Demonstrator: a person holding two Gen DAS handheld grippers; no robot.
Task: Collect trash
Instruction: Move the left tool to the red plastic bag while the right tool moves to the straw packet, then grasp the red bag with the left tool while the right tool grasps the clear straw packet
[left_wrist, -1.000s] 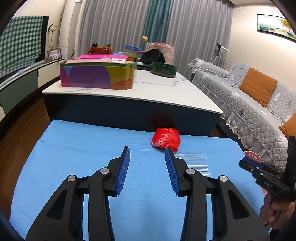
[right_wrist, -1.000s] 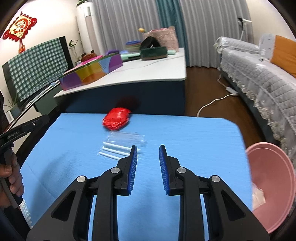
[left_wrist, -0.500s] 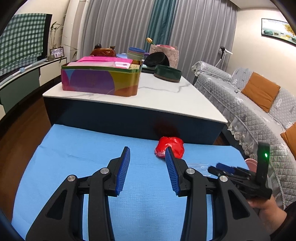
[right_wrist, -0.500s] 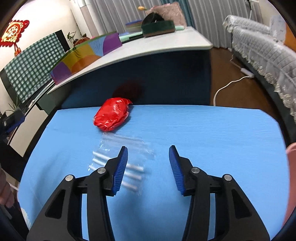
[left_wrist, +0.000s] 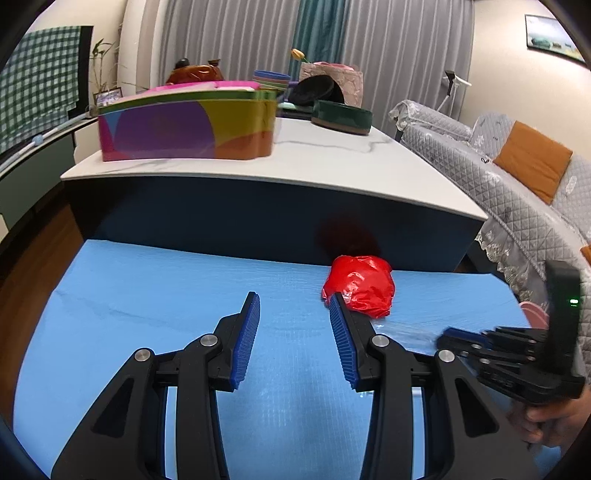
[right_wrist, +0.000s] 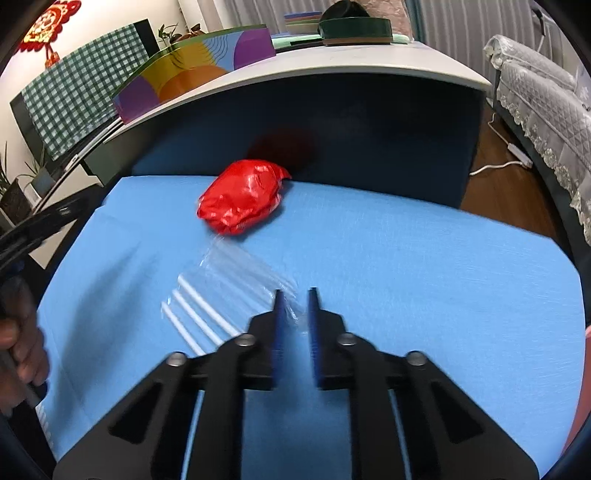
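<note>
Two wrist views of a blue-covered tabletop (right_wrist: 424, 266) set against a higher dark cabinet with a pale top. All places are given from the crumpled red bag (right_wrist: 242, 199).

Red bag: lies on the blue cover at its far edge, just in front of the dark cabinet wall. In the left wrist view it (left_wrist: 360, 286) appears just beyond the tip of the right-hand blue pad.

Clear plastic packet (right_wrist: 240, 291): lies flat on the cover on the near side of the red bag, its far corner just beside the bag. White sticks show inside it, side by side.

Right tongs (right_wrist: 294, 299): on the near side of the red bag, over the near corner of the packet. The jaws are closing and stand narrowly apart; a fold of the clear film lies between the pads. The picture is blurred here, so whether the pads already press the film cannot be told. In the left wrist view these tongs (left_wrist: 448, 334) reach in from the right, a hand below them.

Left tongs (left_wrist: 293, 301): spread, nothing between the pads, hovering over bare blue cover to the near left of the red bag.

Pink basin (left_wrist: 533, 314): only its rim shows, right of the red bag, past the cover's edge.
</note>
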